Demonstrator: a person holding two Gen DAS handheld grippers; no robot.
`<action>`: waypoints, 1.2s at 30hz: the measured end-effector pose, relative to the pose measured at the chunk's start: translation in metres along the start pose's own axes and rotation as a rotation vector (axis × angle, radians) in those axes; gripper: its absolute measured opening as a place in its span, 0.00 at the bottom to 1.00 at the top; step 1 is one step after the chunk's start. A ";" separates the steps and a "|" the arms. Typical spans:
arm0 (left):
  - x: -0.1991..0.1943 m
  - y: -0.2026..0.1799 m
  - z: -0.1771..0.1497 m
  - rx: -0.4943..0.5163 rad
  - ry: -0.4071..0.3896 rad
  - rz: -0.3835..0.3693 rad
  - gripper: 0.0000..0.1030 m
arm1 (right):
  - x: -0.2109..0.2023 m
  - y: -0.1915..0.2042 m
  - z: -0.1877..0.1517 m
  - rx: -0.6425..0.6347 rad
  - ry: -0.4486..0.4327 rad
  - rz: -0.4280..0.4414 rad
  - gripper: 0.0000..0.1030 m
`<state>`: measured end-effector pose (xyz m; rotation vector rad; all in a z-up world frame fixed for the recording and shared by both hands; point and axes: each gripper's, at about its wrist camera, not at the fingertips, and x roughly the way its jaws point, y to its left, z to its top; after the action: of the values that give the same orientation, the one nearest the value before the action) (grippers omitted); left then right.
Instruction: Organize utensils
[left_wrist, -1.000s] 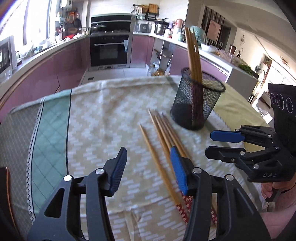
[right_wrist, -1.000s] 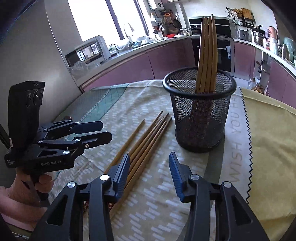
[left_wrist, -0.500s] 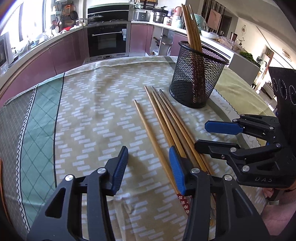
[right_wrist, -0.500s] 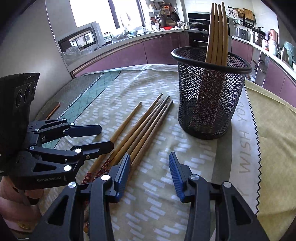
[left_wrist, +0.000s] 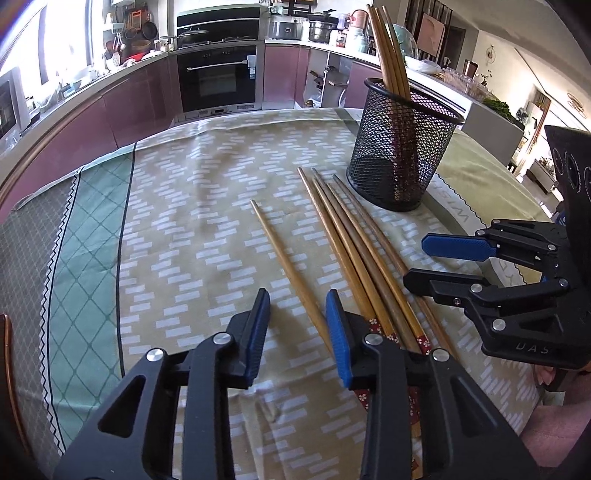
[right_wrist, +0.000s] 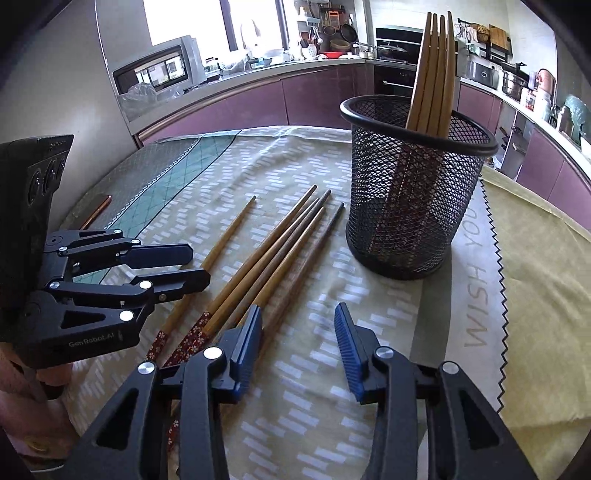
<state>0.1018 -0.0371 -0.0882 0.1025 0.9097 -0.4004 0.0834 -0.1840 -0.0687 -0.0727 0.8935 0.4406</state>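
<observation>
Several wooden chopsticks (left_wrist: 351, 243) with red patterned ends lie side by side on the tablecloth, and one single chopstick (left_wrist: 284, 262) lies apart to their left. They also show in the right wrist view (right_wrist: 266, 254). A black mesh holder (left_wrist: 402, 155) (right_wrist: 410, 184) stands upright behind them with several chopsticks (right_wrist: 432, 70) in it. My left gripper (left_wrist: 297, 325) is open and empty, low over the near end of the single chopstick. My right gripper (right_wrist: 297, 343) is open and empty, just right of the bundle's near ends. Each gripper shows in the other's view, the right (left_wrist: 439, 262) and the left (right_wrist: 188, 266).
The table carries a patterned cloth (left_wrist: 207, 206) with a green checked band at the left and a yellow-green cloth (right_wrist: 546, 236) at the right. A kitchen counter and oven (left_wrist: 218, 77) lie beyond the table's far edge.
Both grippers have come lower and closer to the near ends of the loose chopsticks. Both stay open. The chopsticks and holder have not moved.
</observation>
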 end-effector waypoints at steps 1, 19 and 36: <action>0.000 0.000 0.000 0.003 0.002 0.001 0.31 | 0.002 0.001 0.001 -0.002 0.004 -0.002 0.35; 0.001 0.003 0.001 -0.066 -0.019 0.028 0.07 | 0.004 -0.015 0.002 0.108 -0.012 0.042 0.07; -0.001 -0.013 -0.002 -0.011 -0.003 -0.065 0.08 | 0.000 -0.012 0.006 0.078 -0.002 0.123 0.07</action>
<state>0.0947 -0.0484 -0.0873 0.0622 0.9135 -0.4558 0.0931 -0.1930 -0.0664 0.0547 0.9149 0.5202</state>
